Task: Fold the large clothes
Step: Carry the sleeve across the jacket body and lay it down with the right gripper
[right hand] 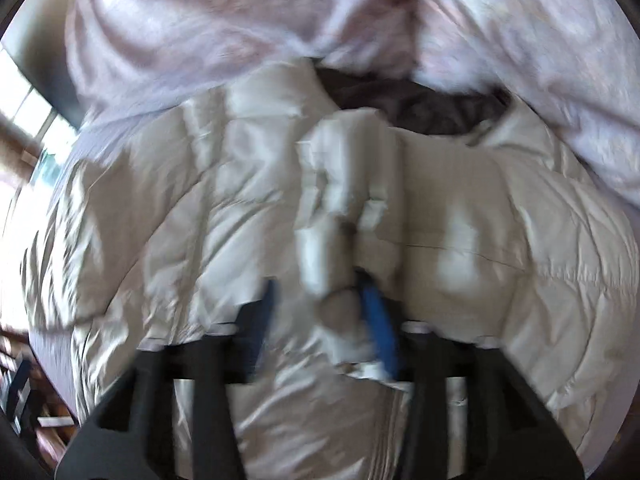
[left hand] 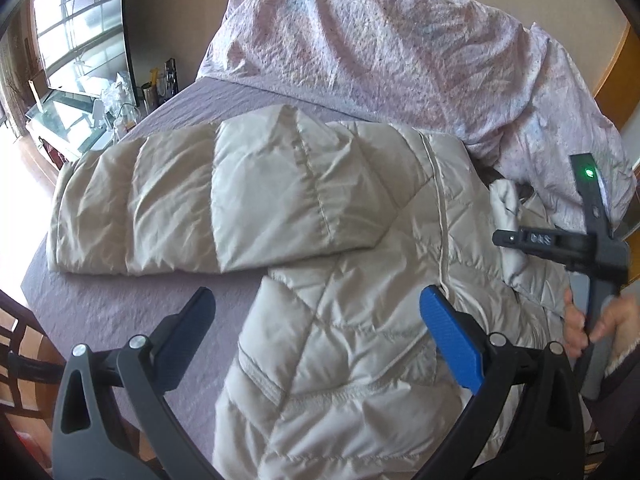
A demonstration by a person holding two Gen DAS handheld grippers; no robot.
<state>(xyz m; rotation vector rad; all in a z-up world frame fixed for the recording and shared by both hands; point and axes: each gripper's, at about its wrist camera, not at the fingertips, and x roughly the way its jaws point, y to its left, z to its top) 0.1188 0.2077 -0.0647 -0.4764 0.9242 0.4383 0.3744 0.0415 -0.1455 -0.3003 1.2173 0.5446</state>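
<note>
A beige quilted puffer jacket [left hand: 340,340] lies spread on a purple bed sheet [left hand: 120,304], with one sleeve [left hand: 192,200] laid out to the left. My left gripper [left hand: 316,296] hovers over the jacket's near edge, open wide, with nothing between its fingers. At the jacket's right side a person's hand [left hand: 580,328] holds my right gripper [left hand: 504,238]. The right wrist view is blurred. There my right gripper [right hand: 320,288] stands open above the jacket [right hand: 160,220], and a narrow fold of its fabric [right hand: 340,200] rises between the fingers.
A crumpled pink floral duvet [left hand: 380,40] is heaped along the back of the bed, touching the jacket's far edge. A television [left hand: 76,32] and a cluttered cabinet [left hand: 112,108] stand beyond the bed's left side. A wooden chair back [left hand: 20,368] shows at the lower left.
</note>
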